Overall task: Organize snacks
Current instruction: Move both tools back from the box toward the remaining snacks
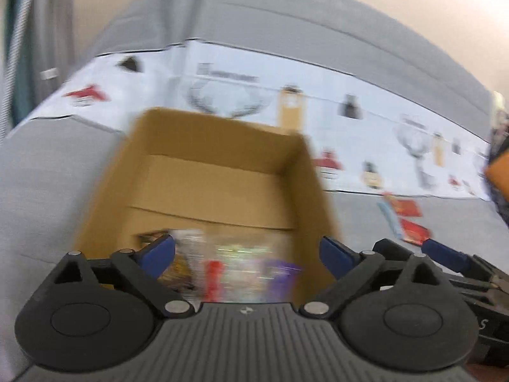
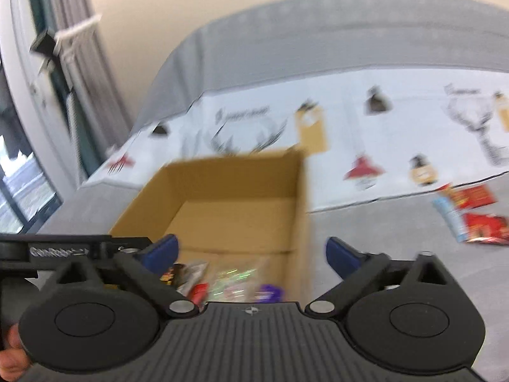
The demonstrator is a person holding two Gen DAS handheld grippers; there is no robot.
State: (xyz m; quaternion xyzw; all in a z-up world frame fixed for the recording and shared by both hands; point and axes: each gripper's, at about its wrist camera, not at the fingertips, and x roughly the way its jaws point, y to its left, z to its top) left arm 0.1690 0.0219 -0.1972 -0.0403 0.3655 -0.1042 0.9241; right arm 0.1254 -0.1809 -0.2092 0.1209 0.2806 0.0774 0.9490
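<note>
left gripper (image 1: 246, 256): low middle of frame, fingers wide, holding nothing
right gripper (image 2: 251, 254): same, wide and empty
snacks (image 2: 229, 281): some already in the box (image 1: 222, 172), mid frame
packs (image 2: 470, 219): loose at right, grab next
blur: labels unreadable

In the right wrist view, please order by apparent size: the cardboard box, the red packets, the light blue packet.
1. cardboard box, clearly largest
2. red packets, counted together
3. light blue packet
Blur makes the packet edges uncertain.
</note>
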